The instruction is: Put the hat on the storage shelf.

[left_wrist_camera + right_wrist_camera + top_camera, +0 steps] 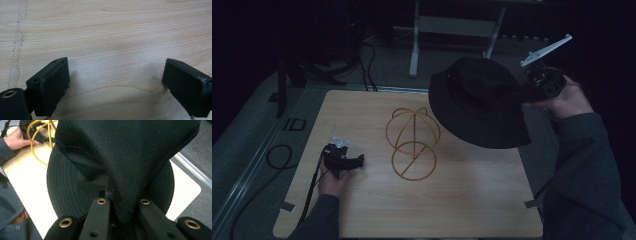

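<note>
A black bucket hat (479, 102) hangs in the air over the table's right side, tilted, with my right gripper (526, 89) shut on its crown fabric. In the right gripper view the hat (120, 157) drapes from between the jaws, brim spread below. A gold wire hat stand (413, 142) stands at the middle of the wooden table (362, 210); the same wire stand (41, 137) shows at upper left. My left gripper (357, 161) rests on the table left of the stand, open, its black fingers (50, 85) wide apart over bare wood.
Cables (277, 157) lie on the grey floor left of the table. A white metal frame (414, 37) stands beyond the far edge. The table's right corner (192, 187) ends near a metal floor rail (197, 172).
</note>
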